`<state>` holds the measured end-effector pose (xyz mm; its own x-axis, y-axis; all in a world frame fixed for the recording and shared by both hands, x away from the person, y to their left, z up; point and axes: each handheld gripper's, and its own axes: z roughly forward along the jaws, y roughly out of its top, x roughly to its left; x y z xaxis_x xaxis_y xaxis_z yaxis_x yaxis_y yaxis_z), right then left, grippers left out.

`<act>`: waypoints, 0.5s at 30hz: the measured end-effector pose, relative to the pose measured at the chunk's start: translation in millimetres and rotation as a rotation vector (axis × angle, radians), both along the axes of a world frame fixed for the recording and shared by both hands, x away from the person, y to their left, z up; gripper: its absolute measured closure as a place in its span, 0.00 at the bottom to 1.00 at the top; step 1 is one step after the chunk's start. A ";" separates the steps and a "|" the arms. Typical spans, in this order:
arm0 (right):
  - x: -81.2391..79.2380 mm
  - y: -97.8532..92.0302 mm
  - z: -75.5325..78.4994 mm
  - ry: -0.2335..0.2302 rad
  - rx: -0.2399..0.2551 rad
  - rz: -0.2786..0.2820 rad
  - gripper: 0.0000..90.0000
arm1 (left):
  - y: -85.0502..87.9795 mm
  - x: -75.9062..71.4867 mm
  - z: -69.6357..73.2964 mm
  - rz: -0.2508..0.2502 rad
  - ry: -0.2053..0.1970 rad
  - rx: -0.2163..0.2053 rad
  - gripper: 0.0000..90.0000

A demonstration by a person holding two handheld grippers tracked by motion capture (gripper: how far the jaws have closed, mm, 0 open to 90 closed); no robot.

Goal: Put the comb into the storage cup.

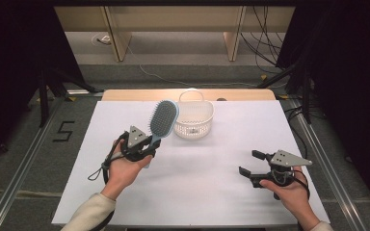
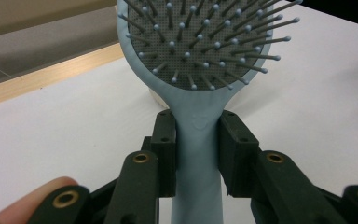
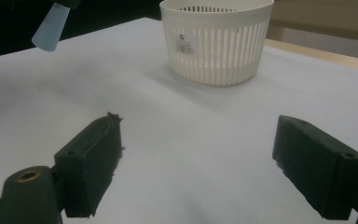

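A pale blue hairbrush (image 1: 163,119) with grey bristles is held up off the table at the left, its head tilted toward a white slatted basket (image 1: 194,119). My left gripper (image 1: 147,144) is shut on the brush's handle (image 2: 198,154), both pads pressing its sides just below the head (image 2: 200,37). The handle's end (image 3: 50,28) hangs above the table at the top left of the right gripper view. Near the table's right front, my right gripper (image 1: 249,162) stands open, its pads (image 3: 93,158) wide apart with nothing between them, aimed at the basket (image 3: 216,39).
The white table sheet (image 1: 207,192) spans the work area, with a wooden edge (image 1: 139,95) behind it. The basket stands at the back centre. Cables (image 1: 265,48) lie on the floor beyond the table, and metal rails (image 1: 325,159) run along both sides.
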<state>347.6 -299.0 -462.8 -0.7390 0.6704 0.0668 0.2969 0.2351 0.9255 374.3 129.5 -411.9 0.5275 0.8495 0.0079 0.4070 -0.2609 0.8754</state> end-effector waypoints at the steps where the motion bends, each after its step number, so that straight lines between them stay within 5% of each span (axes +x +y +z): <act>1: 0.0 -0.1 0.0 0.000 0.000 0.000 0.19 | 0.0 0.3 0.0 -0.001 0.000 0.000 0.77; 15: 0.0 -0.1 0.1 -0.002 0.003 -0.001 0.19 | -1.5 3.4 3.3 0.003 -0.011 -0.007 0.77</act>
